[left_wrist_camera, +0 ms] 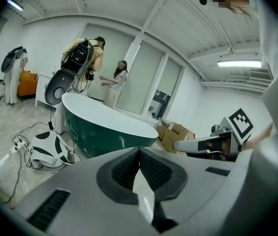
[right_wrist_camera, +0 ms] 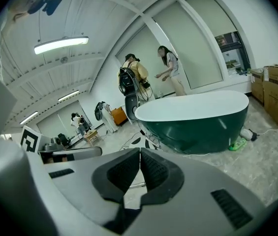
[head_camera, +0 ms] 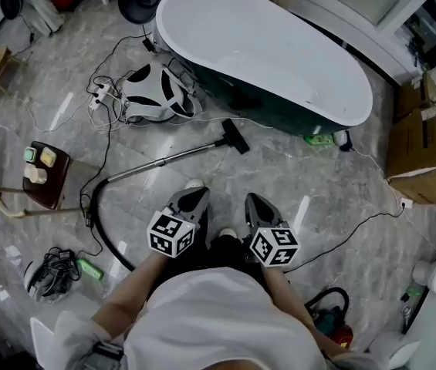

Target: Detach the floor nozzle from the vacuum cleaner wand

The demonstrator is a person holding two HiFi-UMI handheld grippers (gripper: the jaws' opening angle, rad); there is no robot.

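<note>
Closest to the person, the left gripper (head_camera: 193, 196) and the right gripper (head_camera: 258, 204) are held side by side above the marble floor (head_camera: 318, 176), each with its ridged pads pressed together and nothing between them; both point forward and somewhat down, apart from the vacuum parts. Just beyond them a black hose (head_camera: 98, 223) curves across the floor at the left and joins the metal wand (head_camera: 167, 159), which lies flat and runs diagonally away to the right. The black floor nozzle (head_camera: 235, 136) sits on the wand's far end, joined to it, resting on the floor near the foot of the bathtub (head_camera: 279, 60). Left of the nozzle and farther back stands the white and black vacuum cleaner body (head_camera: 152, 92), beside the tub's dark green side. Cardboard boxes (head_camera: 418, 141) stand at the far right, and two people (left_wrist_camera: 120, 80) stand behind the tub by the glass wall
</note>
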